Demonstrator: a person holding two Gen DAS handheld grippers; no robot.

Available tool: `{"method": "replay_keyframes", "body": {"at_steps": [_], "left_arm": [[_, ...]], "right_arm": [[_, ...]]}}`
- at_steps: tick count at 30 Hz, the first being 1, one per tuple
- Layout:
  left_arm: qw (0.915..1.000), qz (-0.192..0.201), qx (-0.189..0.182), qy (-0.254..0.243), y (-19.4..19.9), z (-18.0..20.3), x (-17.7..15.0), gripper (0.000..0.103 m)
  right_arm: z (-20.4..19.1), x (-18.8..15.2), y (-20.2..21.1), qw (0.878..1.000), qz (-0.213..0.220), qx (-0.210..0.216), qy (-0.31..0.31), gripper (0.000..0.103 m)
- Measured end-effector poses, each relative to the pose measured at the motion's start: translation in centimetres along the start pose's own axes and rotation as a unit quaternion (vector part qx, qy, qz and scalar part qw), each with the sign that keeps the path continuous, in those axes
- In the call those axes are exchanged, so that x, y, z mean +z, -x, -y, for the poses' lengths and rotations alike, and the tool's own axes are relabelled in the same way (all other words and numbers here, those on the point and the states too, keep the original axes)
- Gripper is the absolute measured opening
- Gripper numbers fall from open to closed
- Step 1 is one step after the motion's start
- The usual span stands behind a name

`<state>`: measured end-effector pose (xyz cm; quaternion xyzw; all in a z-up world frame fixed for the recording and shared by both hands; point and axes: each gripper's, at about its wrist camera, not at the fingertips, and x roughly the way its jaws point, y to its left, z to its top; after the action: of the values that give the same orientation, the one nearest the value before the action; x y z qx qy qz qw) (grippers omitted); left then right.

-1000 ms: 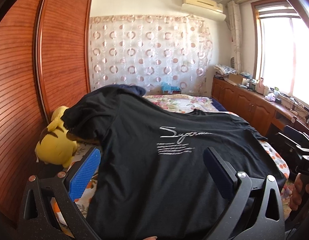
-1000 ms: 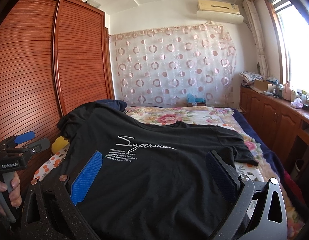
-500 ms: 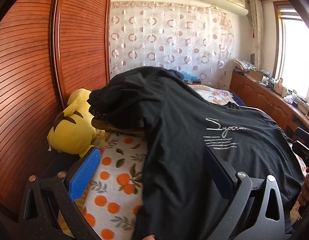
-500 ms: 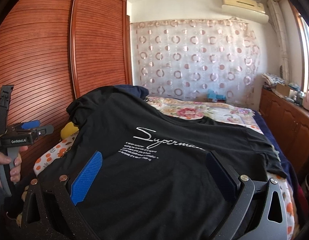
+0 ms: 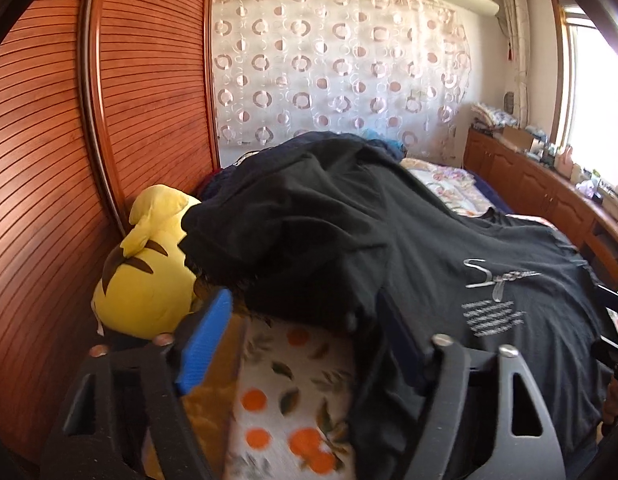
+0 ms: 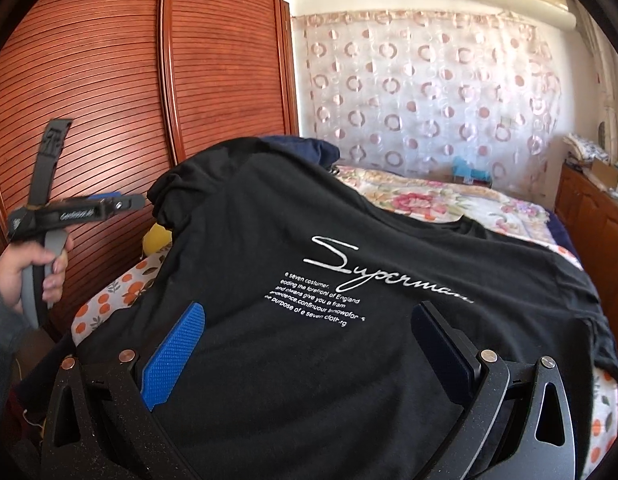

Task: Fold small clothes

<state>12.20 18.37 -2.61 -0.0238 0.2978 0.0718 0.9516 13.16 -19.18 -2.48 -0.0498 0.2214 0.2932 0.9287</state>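
Black tee [image 6: 309,280] lies spread print-up over the bed [image 6: 449,204], far left sleeve bunched over a mound beside the yellow plush [image 5: 145,280], probably laid flat so the sides can be folded in. Left gripper [image 5: 305,344] hangs at the tee's left edge, jaws apart and released, blue pad [image 5: 205,344] over the orange-print sheet [image 5: 301,384], other finger over or touching the dark cloth; edge sits between the fingers, likely lined up to pinch that side or sleeve. Right gripper [image 6: 309,344] is also unclenched, fingers wide, hovering low over the tee below the white lettering [image 6: 349,276]; contact unclear, nothing grasped. Left hand [image 6: 25,272] shows in the right view holding its handle near the wardrobe [image 6: 129,80]. Fold not yet started by my read; bunched sleeve may need flattening first.
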Motion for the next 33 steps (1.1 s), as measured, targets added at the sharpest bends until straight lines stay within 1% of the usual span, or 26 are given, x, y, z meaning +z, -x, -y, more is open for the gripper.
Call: {"method": "replay_keyframes", "body": {"at_steps": [4,5,7,8,10,11,12,13,18,21,22,24,26,29,32,33], "left_arm": [[0.9993,-0.034,0.009,-0.014,-2.8,-0.7,0.5,0.053],[0.999,-0.04,0.01,-0.016,-3.4,-0.8,0.5,0.052],[0.9988,-0.044,0.011,-0.019,-4.1,-1.0,0.6,0.039],[0.9988,-0.045,0.003,-0.022,-4.3,-1.0,0.7,0.036],[0.9982,-0.051,-0.014,-0.029,-4.5,-0.7,0.8,0.018],[0.998,-0.05,-0.017,-0.034,-4.4,-0.5,0.9,0.015],[0.9979,-0.047,-0.019,-0.039,-4.2,-0.4,1.1,0.007],[0.998,-0.043,-0.02,-0.043,-3.8,-0.2,1.3,0.005],[0.998,-0.01,-0.026,-0.056,-1.0,1.1,3.1,0.003],[0.9966,0.001,-0.04,-0.072,-0.1,2.8,4.6,0.003],[0.9956,0.004,-0.05,-0.079,0.2,3.7,5.2,0.003],[0.9933,0.004,-0.073,-0.089,0.5,5.5,6.0,0.003],[0.9898,-0.001,-0.095,-0.105,0.7,8.1,6.7,0.003],[0.9843,-0.012,-0.123,-0.126,0.7,11.4,6.8,0.003],[0.981,-0.017,-0.137,-0.137,1.1,13.2,6.4,0.004],[0.9809,-0.018,-0.133,-0.141,1.3,13.4,6.1,0.007]], "right_arm": [[0.3,0.6,-1.2,1.0,-0.013,-0.004,0.006,0.103],[0.1,0.9,-1.5,1.0,-0.015,-0.005,0.007,0.103],[0.0,1.2,-1.4,1.0,-0.016,-0.003,0.006,0.103],[-0.5,1.2,-1.3,1.0,-0.014,-0.004,0.007,0.103],[-1.2,1.1,-1.5,1.0,-0.014,-0.006,0.01,0.103],[-1.4,0.9,-1.5,1.0,-0.015,-0.007,0.011,0.103],[-1.4,0.8,-1.4,1.0,-0.016,-0.009,0.012,0.103],[-1.5,0.6,-1.4,1.0,-0.016,-0.01,0.013,0.103],[-1.6,0.4,-1.4,1.0,-0.013,-0.014,0.009,0.103],[-1.4,0.4,-1.1,1.0,-0.009,-0.017,0.003,0.103],[-1.3,0.4,-1.0,1.0,-0.007,-0.018,0.0,0.103],[-0.9,0.3,-0.5,1.0,-0.002,-0.022,-0.007,0.103],[-0.5,0.3,-0.1,1.0,0.004,-0.026,-0.015,0.103],[0.2,-0.1,0.7,0.999,0.009,-0.035,-0.025,0.103],[0.6,-0.4,1.2,0.999,0.007,-0.044,-0.032,0.103],[0.8,-0.6,1.2,0.998,0.006,-0.045,-0.034,0.103]]}}
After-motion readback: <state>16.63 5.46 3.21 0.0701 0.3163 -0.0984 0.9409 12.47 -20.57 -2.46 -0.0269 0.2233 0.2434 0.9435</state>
